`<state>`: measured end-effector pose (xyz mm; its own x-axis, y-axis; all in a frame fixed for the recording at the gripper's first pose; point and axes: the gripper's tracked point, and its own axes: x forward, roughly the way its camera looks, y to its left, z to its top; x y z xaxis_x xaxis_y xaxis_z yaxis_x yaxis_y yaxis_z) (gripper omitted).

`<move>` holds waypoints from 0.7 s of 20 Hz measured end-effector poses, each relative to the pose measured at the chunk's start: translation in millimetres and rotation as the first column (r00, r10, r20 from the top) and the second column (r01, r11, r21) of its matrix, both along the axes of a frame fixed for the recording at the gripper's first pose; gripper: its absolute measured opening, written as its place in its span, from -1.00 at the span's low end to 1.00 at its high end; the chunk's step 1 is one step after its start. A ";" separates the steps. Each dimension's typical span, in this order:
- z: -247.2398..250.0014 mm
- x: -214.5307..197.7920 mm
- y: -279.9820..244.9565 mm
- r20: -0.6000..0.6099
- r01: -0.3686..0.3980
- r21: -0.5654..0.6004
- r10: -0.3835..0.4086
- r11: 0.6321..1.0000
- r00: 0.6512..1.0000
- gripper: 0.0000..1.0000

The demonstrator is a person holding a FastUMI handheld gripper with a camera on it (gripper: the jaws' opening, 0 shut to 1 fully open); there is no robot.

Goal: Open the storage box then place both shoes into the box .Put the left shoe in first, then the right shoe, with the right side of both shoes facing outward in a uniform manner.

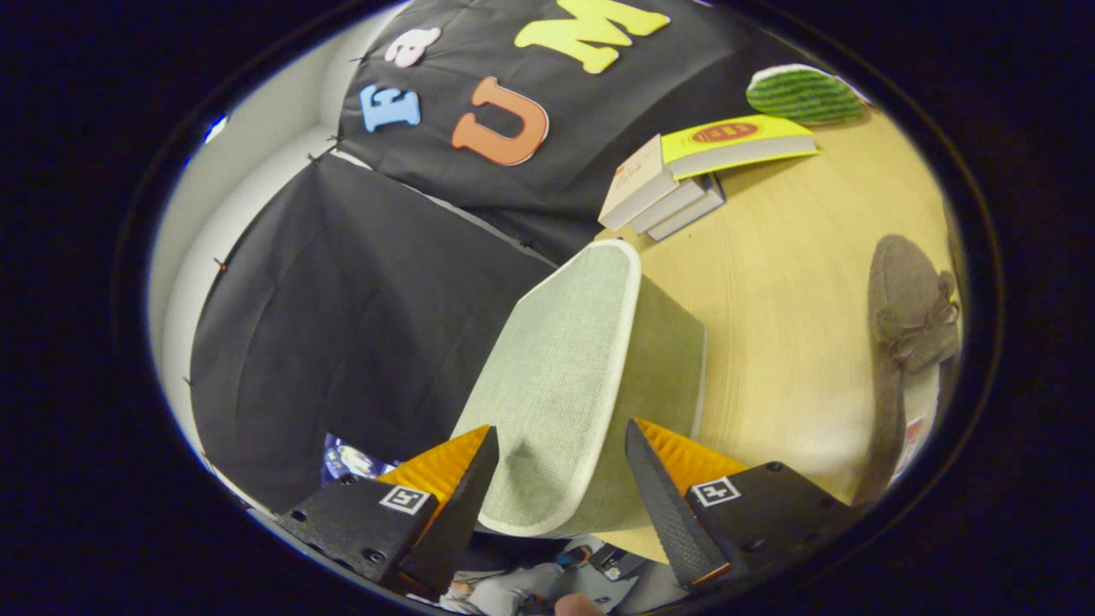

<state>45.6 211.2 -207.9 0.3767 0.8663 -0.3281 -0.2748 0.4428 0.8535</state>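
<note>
Fingers (466, 492) spread either side of box (582, 385) lid, its long axis running straight ahead of my gripper (560, 496); shoe (911, 308) well right.

1. I see a wooden tabletop (796, 282), pale and bare across its middle.
2. A stack of books (676, 184) sits near the tabletop's far edge, against the black cloth wall (359, 299).
3. The top book has a yellow cover (736, 133) and lies angled across the others.
4. Just beyond the books, at the far corner, I make out a green striped watermelon-slice object (804, 94); I cannot tell what it is made of.
</note>
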 end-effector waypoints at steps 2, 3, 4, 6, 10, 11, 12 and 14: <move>7.2 0.1 1.8 -0.059 0.003 0.081 0.002 0.997 0.998 0.80; 10.2 1.4 2.2 -0.071 0.006 0.102 0.002 0.995 0.997 0.66; 13.1 0.0 1.2 -0.069 0.005 0.108 0.003 0.994 0.998 0.52; 17.4 0.7 -3.1 -0.040 0.017 0.079 -0.014 0.997 0.999 0.25; 33.4 -6.6 -3.5 0.001 0.027 0.058 -0.027 0.998 1.000 -0.68; 41.4 -6.9 -2.6 0.018 0.031 0.058 -0.032 0.998 0.999 -0.80; 50.4 -8.1 -0.2 0.033 0.030 0.061 -0.032 0.998 0.999 -0.84; 75.9 -9.8 10.5 0.057 0.028 0.093 -0.034 0.995 0.998 -0.86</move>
